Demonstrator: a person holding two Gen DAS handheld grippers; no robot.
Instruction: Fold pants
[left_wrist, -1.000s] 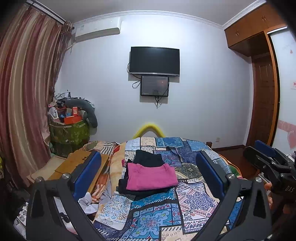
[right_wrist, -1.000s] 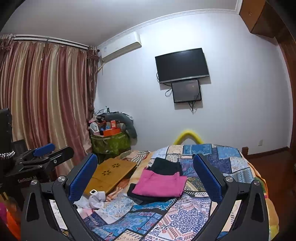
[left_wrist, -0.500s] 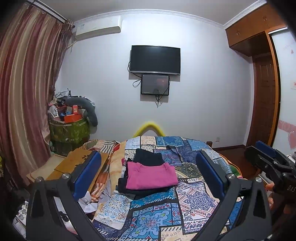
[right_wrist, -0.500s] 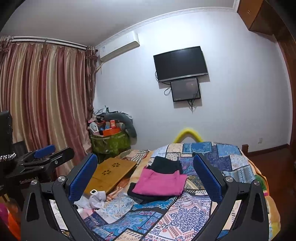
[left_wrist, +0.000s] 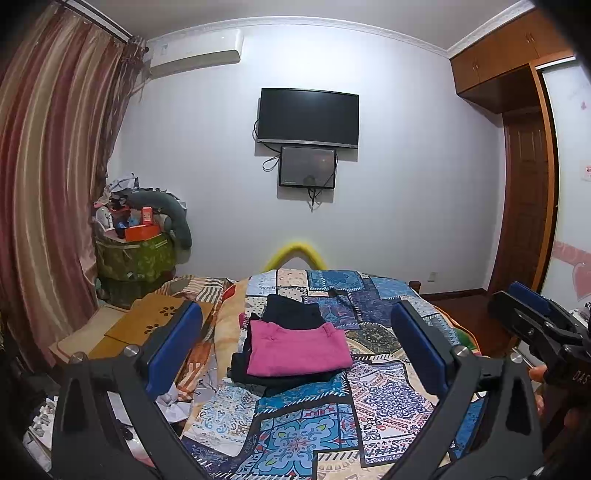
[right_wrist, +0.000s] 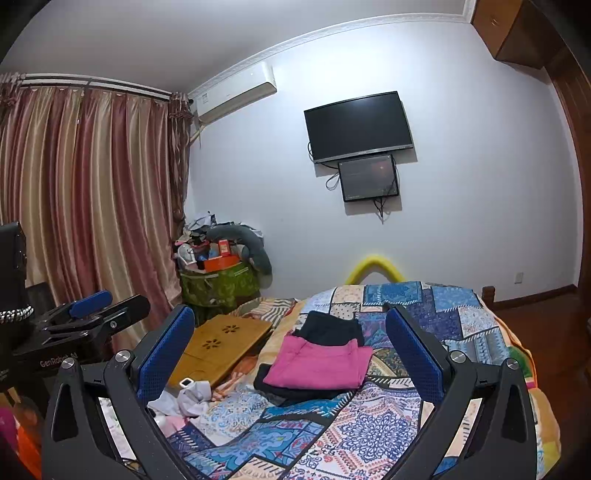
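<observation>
Folded pink pants (left_wrist: 297, 350) lie on top of a stack of folded dark garments (left_wrist: 291, 315) in the middle of the patchwork bedspread (left_wrist: 384, 391). The stack also shows in the right wrist view (right_wrist: 317, 363). My left gripper (left_wrist: 295, 347) is open and empty, held above the near end of the bed, well back from the stack. My right gripper (right_wrist: 290, 350) is open and empty, also held back from the stack. The right gripper shows at the right edge of the left wrist view (left_wrist: 532, 317); the left gripper shows at the left of the right wrist view (right_wrist: 92, 314).
A wooden lap desk (right_wrist: 221, 341) lies left of the stack, with loose white cloth (right_wrist: 192, 398) near it. A cluttered green bin (left_wrist: 135, 254) stands in the corner by the curtains (left_wrist: 48, 184). A TV (left_wrist: 308, 118) hangs on the far wall. A wardrobe (left_wrist: 528, 184) stands at right.
Both grippers have drifted slightly; the view of the room barely shifts. The stack has not moved and both grippers stay open.
</observation>
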